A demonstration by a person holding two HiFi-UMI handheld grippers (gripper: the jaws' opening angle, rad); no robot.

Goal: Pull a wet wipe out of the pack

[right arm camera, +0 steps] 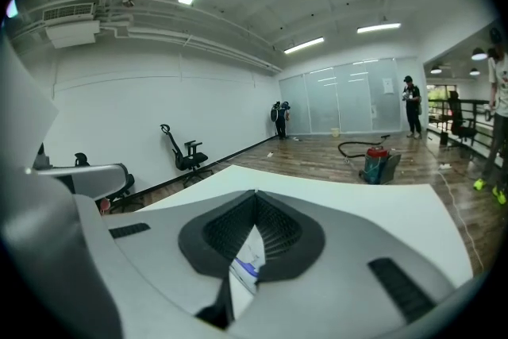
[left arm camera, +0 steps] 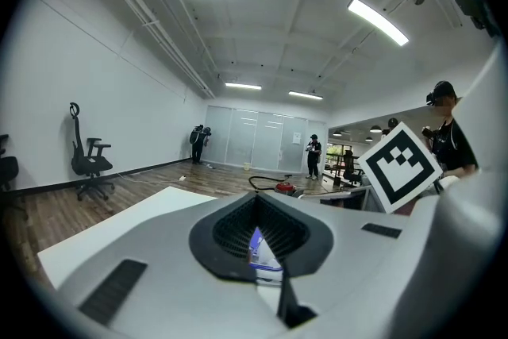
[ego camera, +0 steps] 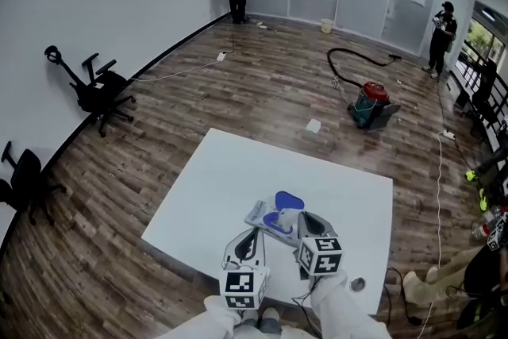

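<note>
By the tabletop's (ego camera: 238, 171) near edge, left gripper (left arm camera: 266, 258) and right gripper (right arm camera: 248, 264) both clamp the pack (ego camera: 263, 213), its lid (ego camera: 289, 201) open; one probably must re-pinch the wipe.

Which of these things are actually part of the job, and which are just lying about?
In the job: wipe pack, its blue lid, left claw, right claw, white table.
Lying about: red vacuum, office chair, paper on the floor.
</note>
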